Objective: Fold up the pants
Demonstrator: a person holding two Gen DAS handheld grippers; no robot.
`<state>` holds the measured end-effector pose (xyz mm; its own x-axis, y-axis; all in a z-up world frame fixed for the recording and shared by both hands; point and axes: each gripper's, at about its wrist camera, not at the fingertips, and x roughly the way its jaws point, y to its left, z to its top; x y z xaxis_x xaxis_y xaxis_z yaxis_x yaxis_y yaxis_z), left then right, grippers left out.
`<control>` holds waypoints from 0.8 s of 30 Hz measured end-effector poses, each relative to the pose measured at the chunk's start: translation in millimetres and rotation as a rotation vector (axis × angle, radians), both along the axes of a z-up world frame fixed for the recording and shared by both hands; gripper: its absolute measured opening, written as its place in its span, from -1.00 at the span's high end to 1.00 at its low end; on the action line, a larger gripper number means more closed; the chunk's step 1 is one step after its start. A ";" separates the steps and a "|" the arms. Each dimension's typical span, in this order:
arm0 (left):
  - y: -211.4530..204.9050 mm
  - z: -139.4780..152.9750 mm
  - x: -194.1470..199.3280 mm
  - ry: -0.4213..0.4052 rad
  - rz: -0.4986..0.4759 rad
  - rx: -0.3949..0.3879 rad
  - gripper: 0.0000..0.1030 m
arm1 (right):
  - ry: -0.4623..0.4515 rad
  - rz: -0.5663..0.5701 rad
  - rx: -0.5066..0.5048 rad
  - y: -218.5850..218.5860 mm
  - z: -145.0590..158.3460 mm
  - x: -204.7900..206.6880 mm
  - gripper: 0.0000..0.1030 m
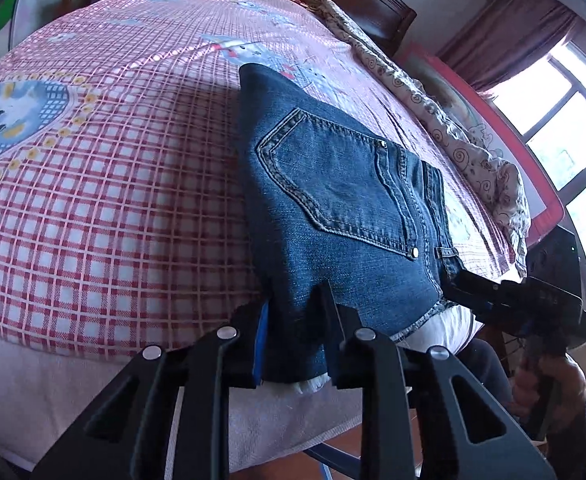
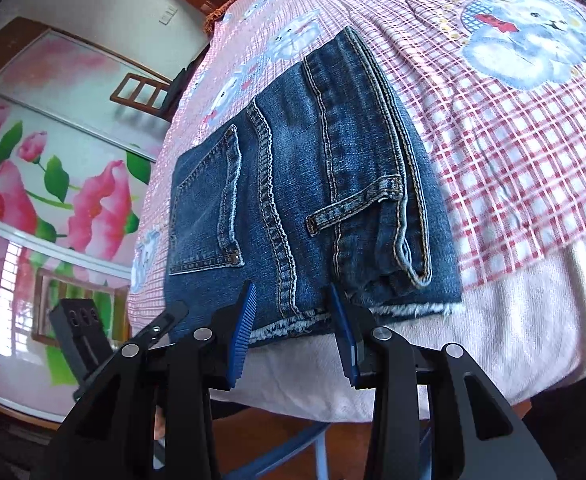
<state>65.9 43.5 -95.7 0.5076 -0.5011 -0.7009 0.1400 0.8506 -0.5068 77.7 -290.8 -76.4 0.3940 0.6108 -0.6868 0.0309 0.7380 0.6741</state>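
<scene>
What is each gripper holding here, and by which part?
Both grip the folded jeans at the near frayed edge: left gripper at one corner, right gripper further along it.

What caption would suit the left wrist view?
Left gripper clamped on the near edge of folded jeans lying on a checked bedspread.

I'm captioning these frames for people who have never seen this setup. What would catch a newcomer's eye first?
The folded blue jeans at the near edge of the bed stand out first, dark against the pink checked bedsheet with its cartoon animal prints. The left gripper pinches the jeans' near corner, while the right gripper straddles their frayed hem. In the right wrist view, large pink flowers on the wardrobe doors fill the left side.
</scene>
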 end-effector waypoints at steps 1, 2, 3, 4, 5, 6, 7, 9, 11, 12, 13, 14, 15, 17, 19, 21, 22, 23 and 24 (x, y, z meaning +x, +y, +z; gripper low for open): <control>0.2 -0.7 -0.4 0.000 0.003 -0.001 0.58 | -0.001 -0.016 0.024 -5.4 2.6 -3.9 0.22; 0.1 -1.4 -1.1 -0.002 0.002 0.006 0.58 | -0.013 -0.043 0.037 -12.2 6.4 -8.8 0.10; 0.3 -1.7 -1.3 -0.004 0.000 0.009 0.57 | -0.025 -0.076 0.037 -20.5 10.0 -14.0 0.08; 1.8 -1.8 -1.2 -0.002 0.002 0.002 0.57 | -0.034 -0.111 0.048 -31.0 12.8 -19.6 0.08; 3.3 -2.8 -0.4 0.005 0.006 -0.011 0.57 | -0.035 -0.133 0.065 -38.2 13.0 -23.4 0.08; 4.3 -3.6 0.2 0.009 0.009 -0.020 0.56 | -0.025 -0.165 0.082 -47.7 12.1 -27.9 0.08; 5.0 -4.2 0.3 0.010 0.010 -0.026 0.54 | -0.017 -0.183 0.089 -53.3 10.8 -30.5 0.08; 6.8 -6.2 -0.8 0.010 0.013 -0.035 0.52 | -0.007 -0.212 0.101 -62.6 7.0 -34.1 0.08; 8.6 -7.1 -2.2 0.010 0.012 -0.038 0.52 | 0.003 -0.225 0.120 -66.8 3.4 -33.9 0.08; 8.5 -7.2 -2.1 0.009 0.012 -0.036 0.51 | 0.011 -0.230 0.127 -67.1 1.6 -32.5 0.08; 8.6 -7.3 -1.9 0.008 0.011 -0.035 0.51 | 0.019 -0.236 0.128 -66.8 -1.1 -31.6 0.08; 9.2 -7.8 -2.4 0.007 0.010 -0.033 0.51 | 0.019 -0.234 0.136 -66.6 -3.0 -29.8 0.08; 9.8 -8.5 -2.3 0.007 0.010 -0.035 0.51 | 0.018 -0.233 0.144 -65.2 -4.8 -28.0 0.08; 10.3 -8.2 -3.2 0.010 0.013 -0.038 0.49 | 0.018 -0.227 0.142 -61.0 -6.9 -23.6 0.08; 10.0 -8.3 -3.6 0.009 0.013 -0.040 0.49 | 0.010 -0.221 0.139 -56.2 -7.9 -18.7 0.08; 9.8 -8.4 -3.5 0.011 0.015 -0.041 0.46 | 0.002 -0.209 0.118 -50.0 -7.8 -12.8 0.08; 9.7 -8.6 -4.0 0.012 0.016 -0.043 0.44 | -0.003 -0.198 0.101 -47.7 -8.6 -11.2 0.14; 10.0 -8.7 -4.1 0.013 0.017 -0.044 0.40 | -0.013 -0.184 0.075 -44.6 -8.0 -9.3 0.49; 11.2 -10.1 -4.0 0.018 0.021 -0.046 0.36 | -0.020 -0.166 0.048 -41.2 -7.1 -8.1 0.64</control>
<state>61.9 54.7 -105.8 0.5061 -0.5225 -0.6862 0.1132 0.8290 -0.5477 69.6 -332.0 -83.4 0.5055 0.5680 -0.6495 0.1360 0.6909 0.7100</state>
